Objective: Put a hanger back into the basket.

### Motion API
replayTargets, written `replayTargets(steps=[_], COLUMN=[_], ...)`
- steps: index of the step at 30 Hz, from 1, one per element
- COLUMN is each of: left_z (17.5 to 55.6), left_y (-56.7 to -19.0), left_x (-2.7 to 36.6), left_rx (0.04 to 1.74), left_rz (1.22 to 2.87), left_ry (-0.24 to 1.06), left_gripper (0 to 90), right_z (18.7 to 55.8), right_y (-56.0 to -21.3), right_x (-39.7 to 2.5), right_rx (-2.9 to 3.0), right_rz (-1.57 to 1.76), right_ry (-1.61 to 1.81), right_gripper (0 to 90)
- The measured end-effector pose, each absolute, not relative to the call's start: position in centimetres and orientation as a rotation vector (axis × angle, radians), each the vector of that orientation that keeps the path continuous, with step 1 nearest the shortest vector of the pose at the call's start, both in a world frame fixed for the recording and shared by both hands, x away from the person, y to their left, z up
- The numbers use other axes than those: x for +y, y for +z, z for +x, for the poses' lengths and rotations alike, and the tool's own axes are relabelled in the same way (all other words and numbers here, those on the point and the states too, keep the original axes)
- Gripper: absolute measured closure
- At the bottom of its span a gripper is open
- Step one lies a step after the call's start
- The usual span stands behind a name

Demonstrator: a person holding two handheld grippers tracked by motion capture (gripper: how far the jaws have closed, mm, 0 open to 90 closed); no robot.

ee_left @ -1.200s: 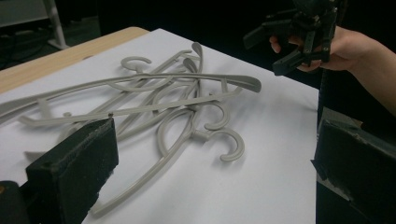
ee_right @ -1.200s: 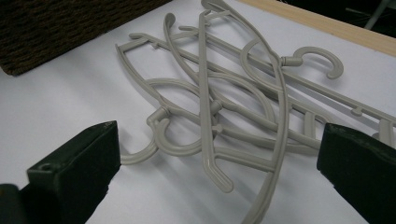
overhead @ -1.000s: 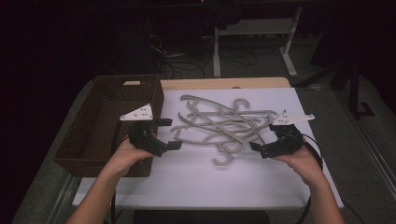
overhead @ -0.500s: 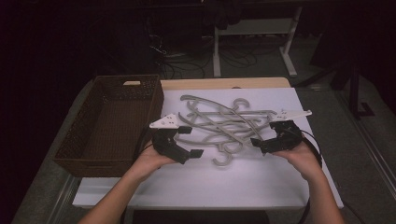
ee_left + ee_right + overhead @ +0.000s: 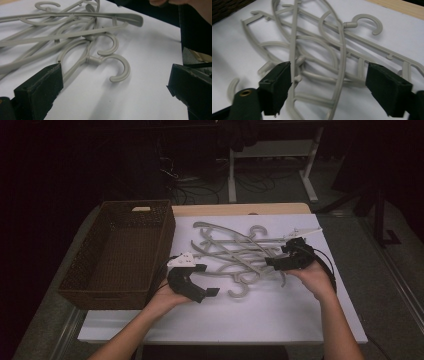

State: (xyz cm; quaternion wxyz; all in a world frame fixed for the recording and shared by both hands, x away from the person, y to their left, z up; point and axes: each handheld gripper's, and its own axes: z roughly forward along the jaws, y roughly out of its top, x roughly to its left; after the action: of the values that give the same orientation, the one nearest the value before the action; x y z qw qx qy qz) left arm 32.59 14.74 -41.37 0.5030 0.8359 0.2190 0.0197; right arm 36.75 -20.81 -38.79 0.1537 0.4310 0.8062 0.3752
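The tangled pile of grey plastic coat hangers [image 5: 235,252] is flanked by the left gripper [image 5: 207,280] and right gripper [image 5: 272,262], both spread wide, empty.

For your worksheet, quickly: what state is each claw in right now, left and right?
Left claw: open, holding nothing, facing the hangers.
Right claw: open, jaws straddling the hanger pile, not yet clamped.

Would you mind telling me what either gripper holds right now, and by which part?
Nothing: the left gripper and right gripper are both open over the hangers.
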Motion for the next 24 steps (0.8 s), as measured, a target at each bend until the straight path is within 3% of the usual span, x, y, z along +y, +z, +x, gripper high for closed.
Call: replayTargets(steps=[24], left_z=[32.0], left_y=[-43.5], left_x=[14.3], left_rx=[0.525], left_rz=[2.075], left_ry=[0.042], left_gripper=[0.0], right_z=[43.2], right_y=[-41.6], right_x=[-18.5], right_rx=[2.399], right_rz=[1.336], right_ry=[0.885], right_gripper=[64.1])
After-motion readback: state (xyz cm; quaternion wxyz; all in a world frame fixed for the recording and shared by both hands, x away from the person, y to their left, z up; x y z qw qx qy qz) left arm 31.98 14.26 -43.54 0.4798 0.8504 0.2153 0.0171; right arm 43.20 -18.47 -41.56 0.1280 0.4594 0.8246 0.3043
